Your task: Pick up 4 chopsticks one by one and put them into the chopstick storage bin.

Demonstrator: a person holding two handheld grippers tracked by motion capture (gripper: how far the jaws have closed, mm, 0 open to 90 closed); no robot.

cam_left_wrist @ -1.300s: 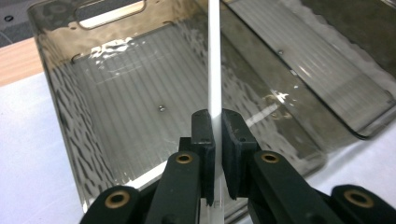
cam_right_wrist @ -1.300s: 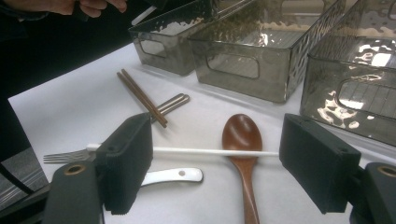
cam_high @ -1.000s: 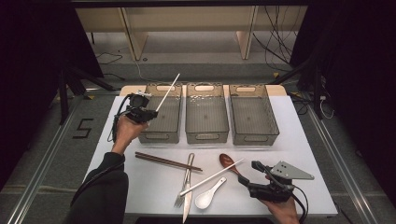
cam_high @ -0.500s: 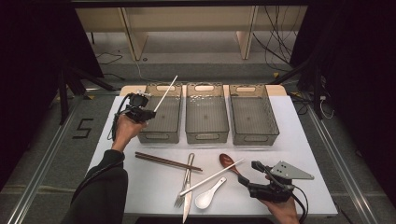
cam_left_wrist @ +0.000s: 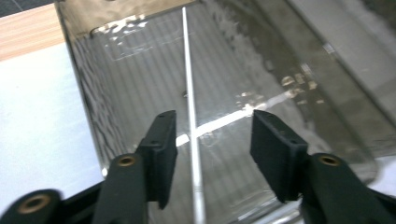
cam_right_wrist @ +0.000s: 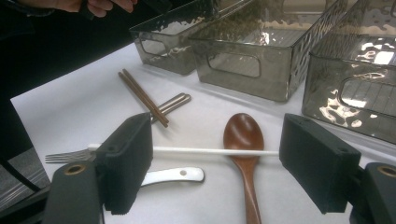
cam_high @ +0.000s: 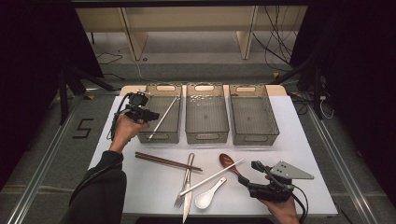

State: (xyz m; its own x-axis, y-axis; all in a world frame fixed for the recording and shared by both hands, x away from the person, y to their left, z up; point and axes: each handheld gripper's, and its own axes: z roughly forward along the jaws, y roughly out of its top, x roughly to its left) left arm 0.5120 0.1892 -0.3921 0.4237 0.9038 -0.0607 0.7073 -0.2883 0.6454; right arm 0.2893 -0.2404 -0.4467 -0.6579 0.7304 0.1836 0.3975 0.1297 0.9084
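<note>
You're basically mid-sort here: cutlery going into the three clear bins along the top of the high view. Your left gripper (cam_high: 148, 115), up at the left of the frame, has just been opening its jaws over the left bin (cam_high: 160, 87). The white chopstick (cam_high: 163, 116) now sits loose between the pads with a gap on each side, nothing pinching it. It slants inside that bin, upper end leaning toward the far right wall. So I'd call the drop-off step done, or as good as.

Your right gripper (cam_high: 254, 173) sits at the lower right of the frame with the jaws wide apart and holding nothing. In the right gripper view, the second white chopstick (cam_right_wrist: 215, 150) lies crosswise between the pads, resting over the brown wooden spoon (cam_right_wrist: 243, 140).

My guess for the next move: back the left one out of the bin without dragging the stick, then close the right one on that second chopstick. It's thin and lying on top of other stuff, so get low and pinch it squarely or it'll roll off.

Still on the table lower down: the brown chopsticks (cam_high: 166, 161), fork (cam_high: 184, 183), knife (cam_high: 187, 205) and white ceramic spoon (cam_high: 208, 197).

Writing-wise, just a "5" floor marking (cam_high: 83, 128) taped at the left of the frame. No brands or labels I can read on the bins or cutlery.
</note>
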